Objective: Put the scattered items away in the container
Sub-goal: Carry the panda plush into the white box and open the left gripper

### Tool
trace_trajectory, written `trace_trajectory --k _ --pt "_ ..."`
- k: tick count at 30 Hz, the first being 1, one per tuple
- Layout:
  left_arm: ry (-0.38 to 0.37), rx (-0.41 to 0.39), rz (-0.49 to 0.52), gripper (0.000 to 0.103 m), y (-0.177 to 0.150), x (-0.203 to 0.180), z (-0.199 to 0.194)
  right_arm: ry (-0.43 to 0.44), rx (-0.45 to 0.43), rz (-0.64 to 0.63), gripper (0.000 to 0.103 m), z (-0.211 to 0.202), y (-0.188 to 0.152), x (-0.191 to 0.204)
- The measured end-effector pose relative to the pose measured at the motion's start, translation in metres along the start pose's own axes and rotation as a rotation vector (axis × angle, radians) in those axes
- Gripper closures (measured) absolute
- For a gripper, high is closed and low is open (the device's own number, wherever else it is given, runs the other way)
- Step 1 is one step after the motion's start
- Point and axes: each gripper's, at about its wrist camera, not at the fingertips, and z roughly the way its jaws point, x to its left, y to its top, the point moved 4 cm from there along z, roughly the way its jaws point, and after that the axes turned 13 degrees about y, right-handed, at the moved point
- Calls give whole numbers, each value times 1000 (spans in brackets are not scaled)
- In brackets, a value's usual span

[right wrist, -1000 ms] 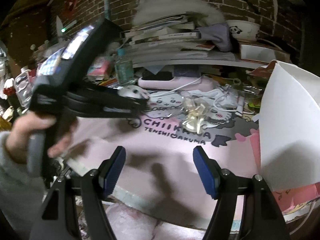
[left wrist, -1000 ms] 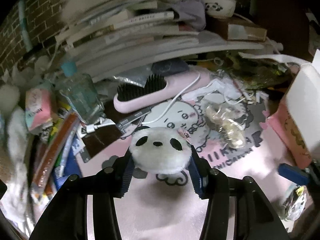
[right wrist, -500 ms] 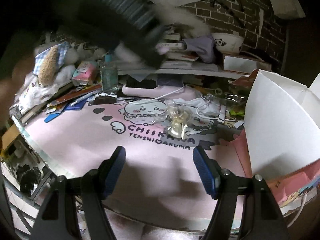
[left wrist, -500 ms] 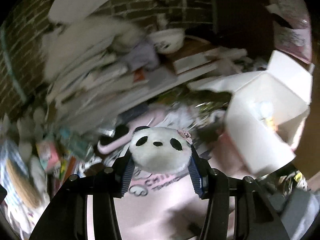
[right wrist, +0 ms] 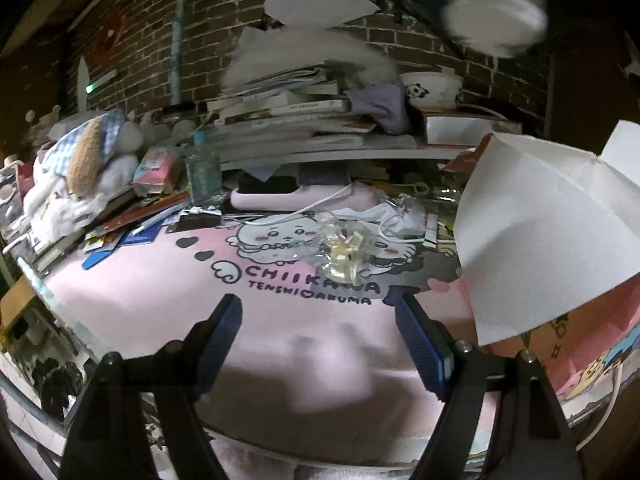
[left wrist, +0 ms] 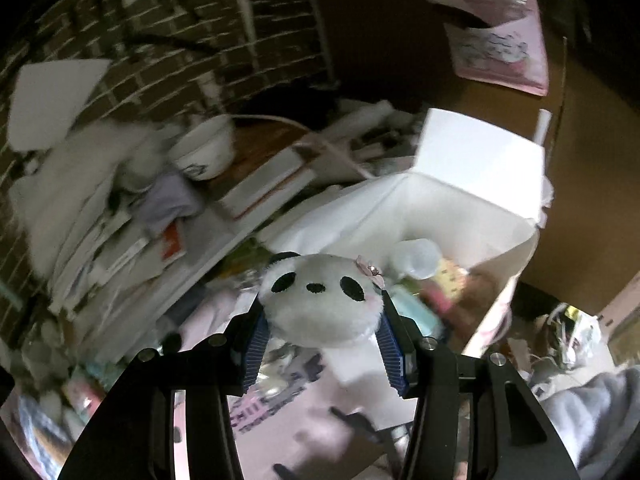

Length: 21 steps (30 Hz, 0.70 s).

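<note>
Gripping a white panda plush (left wrist: 320,304) between both blue pads, left claw (left wrist: 322,344) raised above the pink counter mat (left wrist: 280,420), in front of the open white box (left wrist: 472,216) already holding several small items. Hovering low over the mat with nothing held, right claw (right wrist: 320,340) spread wide, crinkled clear wrapper (right wrist: 344,252) lying ahead, white box just to the right.

Pink printed desk mat (right wrist: 160,304) over the table. Toward its back edge: crumpled clear plastic packet (right wrist: 344,252), pink hairbrush (right wrist: 304,196) with white cable, glass bottle (right wrist: 204,176). At the right edge: open white box (right wrist: 540,220). Along the left edge: books and plush toys (right wrist: 84,168).
</note>
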Motion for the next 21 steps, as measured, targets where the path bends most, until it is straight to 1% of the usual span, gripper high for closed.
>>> trace_trajectory --k 6,10,17,21 --pt "-81 80 64 58 16 -37 13 -10 22 37 26 9 -5 -10" --pt "-123 145 82 58 23 -56 28 -8 39 59 26 13 -9 -15" --pt "-175 299 85 58 23 -76 62 -3 45 95 26 15 -11 -24" --pt "-169 359 76 58 24 -80 78 3 46 105 26 15 -12 -26"
